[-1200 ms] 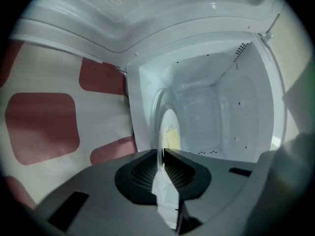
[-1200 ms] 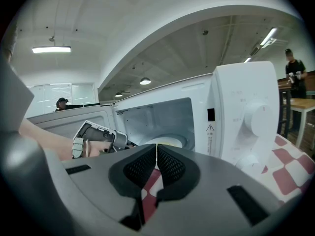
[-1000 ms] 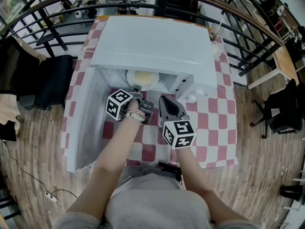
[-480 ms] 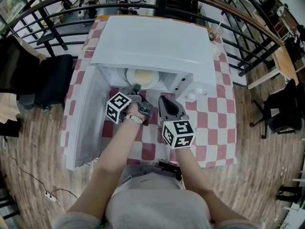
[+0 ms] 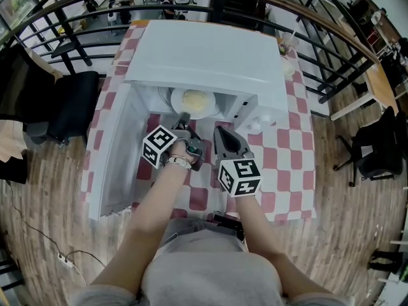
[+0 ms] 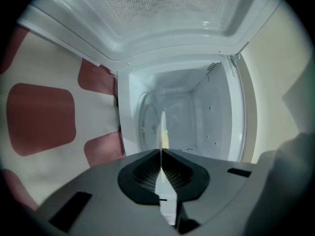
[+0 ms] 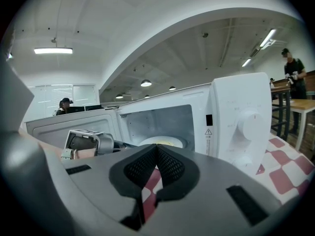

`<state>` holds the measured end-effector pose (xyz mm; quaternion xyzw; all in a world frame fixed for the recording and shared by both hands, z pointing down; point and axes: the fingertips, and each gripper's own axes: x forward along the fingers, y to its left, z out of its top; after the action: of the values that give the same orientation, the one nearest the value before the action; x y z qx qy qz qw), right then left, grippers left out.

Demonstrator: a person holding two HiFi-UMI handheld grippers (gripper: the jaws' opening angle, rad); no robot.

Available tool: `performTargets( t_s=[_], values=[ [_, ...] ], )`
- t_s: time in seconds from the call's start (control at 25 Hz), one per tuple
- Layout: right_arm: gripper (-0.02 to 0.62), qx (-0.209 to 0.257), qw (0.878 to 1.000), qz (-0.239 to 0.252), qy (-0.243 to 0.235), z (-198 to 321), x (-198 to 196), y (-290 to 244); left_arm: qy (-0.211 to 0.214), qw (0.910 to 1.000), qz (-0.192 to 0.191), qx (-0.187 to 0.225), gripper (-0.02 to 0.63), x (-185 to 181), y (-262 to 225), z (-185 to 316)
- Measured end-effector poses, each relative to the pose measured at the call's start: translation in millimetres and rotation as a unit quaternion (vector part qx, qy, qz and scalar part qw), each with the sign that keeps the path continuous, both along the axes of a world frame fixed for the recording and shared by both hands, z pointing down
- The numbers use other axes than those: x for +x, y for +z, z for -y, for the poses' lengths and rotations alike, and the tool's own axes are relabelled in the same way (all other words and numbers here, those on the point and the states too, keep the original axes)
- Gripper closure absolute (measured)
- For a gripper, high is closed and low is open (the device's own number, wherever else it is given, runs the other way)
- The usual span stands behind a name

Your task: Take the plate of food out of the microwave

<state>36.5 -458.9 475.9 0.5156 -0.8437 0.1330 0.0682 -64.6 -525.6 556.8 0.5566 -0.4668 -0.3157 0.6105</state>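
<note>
A white plate [image 5: 178,101] with pale yellow food [image 5: 195,98] sits at the mouth of the white microwave [image 5: 204,53], whose door [image 5: 118,152] hangs open to the left. My left gripper [image 5: 183,120] is shut on the plate's near rim. In the left gripper view the plate [image 6: 162,127] shows edge-on, pinched in the left gripper [image 6: 161,152]. My right gripper [image 5: 220,134] is shut and holds nothing, just right of the left one and in front of the microwave. The right gripper view shows the right gripper [image 7: 157,149] below the plate [image 7: 161,141] in the cavity.
The microwave stands on a red-and-white checked tablecloth [image 5: 287,164]. Its control panel with knobs [image 7: 248,124] is right of the cavity. Black railings [image 5: 319,50] and chairs surround the table. People [image 7: 294,68] stand in the background.
The left gripper has drawn back slightly toward me with the plate, and more of the plate and food now shows outside the cavity. The right gripper has hardly moved.
</note>
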Motion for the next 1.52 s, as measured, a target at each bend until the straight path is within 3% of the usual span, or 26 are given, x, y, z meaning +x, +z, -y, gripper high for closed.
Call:
performTargets(
  t_s=[0.36, 0.76, 1.52],
  values=[
    [0.569, 0.037, 0.999, -0.005, 0.008, -14, 0, -18, 0.000, 0.9999, 0.006, 0.016, 0.594, -1, -13, -17],
    [0.571, 0.055, 0.998, -0.003, 0.004, -39, -1, -36, -0.008, 0.9994, -0.016, 0.029, 0.594, -7, -29, -44],
    [0.571, 0.057, 0.998, 0.012, 0.009, -68, 5, -61, -0.004, 0.9991, -0.025, 0.035, 0.594, -3, -62, -94]
  ],
)
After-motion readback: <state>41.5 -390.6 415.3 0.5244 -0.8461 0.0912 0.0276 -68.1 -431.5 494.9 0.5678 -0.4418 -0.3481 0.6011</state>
